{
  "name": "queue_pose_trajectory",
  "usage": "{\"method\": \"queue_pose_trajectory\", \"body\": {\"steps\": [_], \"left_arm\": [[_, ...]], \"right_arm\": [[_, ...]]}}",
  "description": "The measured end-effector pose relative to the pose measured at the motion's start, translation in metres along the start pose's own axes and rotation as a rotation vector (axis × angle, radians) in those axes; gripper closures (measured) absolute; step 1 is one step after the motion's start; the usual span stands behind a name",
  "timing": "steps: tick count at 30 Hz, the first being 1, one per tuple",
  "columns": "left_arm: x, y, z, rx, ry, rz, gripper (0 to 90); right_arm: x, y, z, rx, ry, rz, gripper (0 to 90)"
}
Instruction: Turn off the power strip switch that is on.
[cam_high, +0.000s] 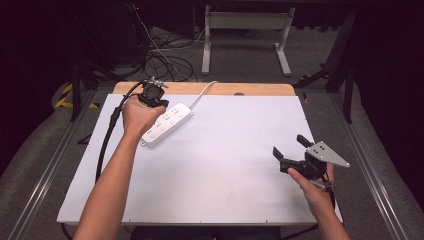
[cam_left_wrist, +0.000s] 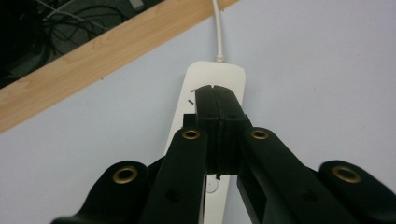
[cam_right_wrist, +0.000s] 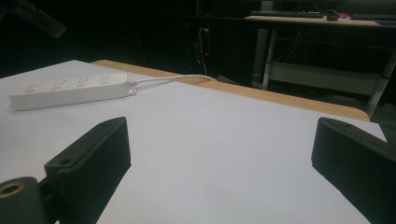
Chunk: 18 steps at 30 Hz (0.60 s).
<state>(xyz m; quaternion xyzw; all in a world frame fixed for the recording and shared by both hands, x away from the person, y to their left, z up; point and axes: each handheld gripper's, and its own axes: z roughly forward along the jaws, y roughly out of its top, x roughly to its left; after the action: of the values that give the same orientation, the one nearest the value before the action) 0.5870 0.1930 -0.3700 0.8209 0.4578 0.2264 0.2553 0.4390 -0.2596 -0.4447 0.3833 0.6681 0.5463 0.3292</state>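
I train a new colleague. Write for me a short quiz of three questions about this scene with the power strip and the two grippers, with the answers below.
1. True or false: the left gripper has its jaws pressed together over the white power strip.
2. How do the jaws of the right gripper stand? A) wide apart with nothing between them B) shut on the cable C) shut on the power strip
3. Toward which edge of the table does the power strip's white cable run?

Key
1. True: in the left gripper view the jaws meet, above the strip's cable end.
2. A
3. The far wooden edge, away from the person.
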Motion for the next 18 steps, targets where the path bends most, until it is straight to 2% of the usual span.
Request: {"method": "queue_pose_trajectory", "body": {"steps": [3, 8, 11, 18], "left_arm": [[-0.002, 0.003, 0.018, 0.044, -0.015, -0.001, 90.0], [-0.009, 0.007, 0.046, 0.095, -0.009, 0.018, 90.0], [-0.009, 0.007, 0.058, 0.111, -0.013, -0.01, 90.0], [-0.007, 0.009, 0.077, 0.124, -0.015, -0.046, 90.0]], "right_arm": [[0.001, 0.001, 0.0, 0.002, -0.001, 0.001, 5.1], [0.003, 0.001, -0.001, -0.001, 0.002, 0.002, 5.1], [0.003, 0.001, -0.001, -0.003, 0.005, 0.005, 5.2], [0.003, 0.002, 0.0, -0.005, 0.0, 0.005, 5.3]]}}
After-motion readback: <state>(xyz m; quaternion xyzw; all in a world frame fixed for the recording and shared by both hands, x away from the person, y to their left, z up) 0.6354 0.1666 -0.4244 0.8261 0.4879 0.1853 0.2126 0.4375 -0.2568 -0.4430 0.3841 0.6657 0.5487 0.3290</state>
